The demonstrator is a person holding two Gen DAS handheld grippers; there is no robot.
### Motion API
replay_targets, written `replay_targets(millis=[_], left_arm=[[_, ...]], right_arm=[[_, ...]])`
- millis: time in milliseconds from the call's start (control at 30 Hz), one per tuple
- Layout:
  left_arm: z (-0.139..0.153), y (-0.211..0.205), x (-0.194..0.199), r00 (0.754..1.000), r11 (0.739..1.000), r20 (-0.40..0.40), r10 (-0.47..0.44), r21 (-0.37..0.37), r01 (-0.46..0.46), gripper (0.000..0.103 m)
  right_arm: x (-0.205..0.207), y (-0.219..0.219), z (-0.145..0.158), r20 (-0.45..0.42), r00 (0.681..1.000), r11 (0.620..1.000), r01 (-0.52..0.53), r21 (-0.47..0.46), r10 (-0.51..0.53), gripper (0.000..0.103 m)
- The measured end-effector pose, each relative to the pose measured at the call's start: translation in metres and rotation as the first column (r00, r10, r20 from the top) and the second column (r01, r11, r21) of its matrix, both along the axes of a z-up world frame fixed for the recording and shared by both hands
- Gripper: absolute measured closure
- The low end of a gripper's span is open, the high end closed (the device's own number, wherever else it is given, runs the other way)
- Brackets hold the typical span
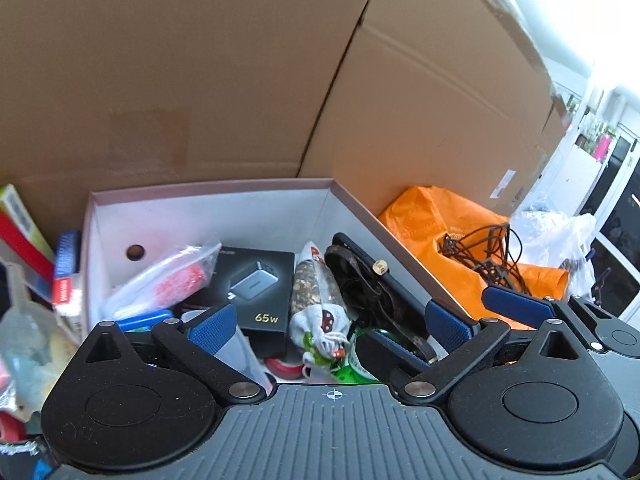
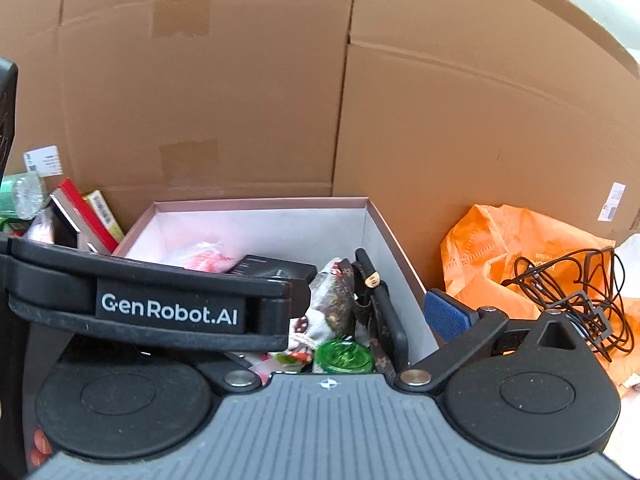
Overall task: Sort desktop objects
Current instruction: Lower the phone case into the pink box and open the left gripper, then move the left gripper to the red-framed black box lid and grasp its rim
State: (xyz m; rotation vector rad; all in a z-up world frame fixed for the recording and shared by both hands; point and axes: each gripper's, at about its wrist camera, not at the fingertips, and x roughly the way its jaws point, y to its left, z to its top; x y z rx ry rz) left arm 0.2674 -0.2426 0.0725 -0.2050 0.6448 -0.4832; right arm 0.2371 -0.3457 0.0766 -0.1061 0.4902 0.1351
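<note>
Big cardboard sheets (image 1: 200, 80) stand as a backdrop behind everything. In front, touching them, sits the open white box (image 1: 208, 212) w/ pinkish rim, already holding most of the sorted stuff. Right of the box, outside it, an orange bag (image 2: 480, 252) lies crumpled w/ a black cable tangle (image 2: 568, 288) on top; books (image 2: 84, 216) lean at the box's left.

Inside the box, largest down: black charger box (image 1: 260, 284) marked 65w, flat, mid-box; clear pouch w/ red bits (image 1: 168, 276) to its left; dark strap (image 1: 372, 288) along the right wall, long axis running front to back; snack packet (image 1: 316, 280) between charger box and strap, same axis; small patterned sock (image 1: 324, 320) below it; green lid (image 2: 344, 354) nearest the cameras.

Left claw (image 1: 332, 320) hangs over the box's near edge, fingers wide, nothing between them. Right claw (image 2: 436, 312): only one blue pad (image 2: 444, 314) shows, the left claw's body blocks the other side, so cannot tell its spread; nothing seen held.

Judgement: what's left to sort is prob the cable tangle. It lies right of both claws, outside the box, no clear long axis. Right claw is nearer, so it's the one to reach; loose loops may snag or trail.
</note>
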Motion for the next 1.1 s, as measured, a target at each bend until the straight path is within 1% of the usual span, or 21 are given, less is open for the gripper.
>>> replay_targets(millis=[167,333,600,700,767,867,933,1100], left_arm=[[0.010,0.011,-0.029,1.000,1.000,0.019,0.011,-0.005,-0.011,0.000],[0.017,0.021,-0.062,0.998,0.999,0.037,0.047,0.022,-0.048,0.000],[0.016,0.054,-0.126,0.990,0.994,0.113,0.088,0.048,-0.094,0.000],[0.007,0.069,-0.151,0.983,0.992,0.150,0.105,0.060,-0.115,0.000],[0.001,0.082,-0.166,0.981,0.990,0.154,0.118,0.062,-0.129,0.000],[-0.014,0.103,-0.185,0.981,0.990,0.141,0.131,0.040,-0.138,0.000],[-0.026,0.117,-0.196,0.981,0.987,0.119,0.153,0.028,-0.157,0.000],[-0.056,0.145,-0.219,0.976,0.979,0.099,0.196,0.042,-0.201,0.000]], right_arm=[[-0.019,0.001,0.010,0.026,1.000,1.000,-0.002,0.014,0.002,0.000],[-0.047,0.009,0.016,0.035,0.999,1.000,-0.011,0.021,0.011,0.000],[-0.099,0.034,0.010,0.070,0.996,0.998,-0.056,0.038,0.053,0.000],[-0.120,0.045,0.001,0.085,0.993,0.994,-0.092,0.054,0.088,0.000],[-0.131,0.054,-0.007,0.087,0.990,0.991,-0.115,0.065,0.109,0.000],[-0.148,0.069,-0.020,0.087,0.986,0.986,-0.150,0.079,0.143,0.000],[-0.156,0.078,-0.031,0.071,0.984,0.981,-0.169,0.094,0.162,0.000],[-0.172,0.104,-0.059,0.030,0.980,0.974,-0.197,0.110,0.194,0.000]])
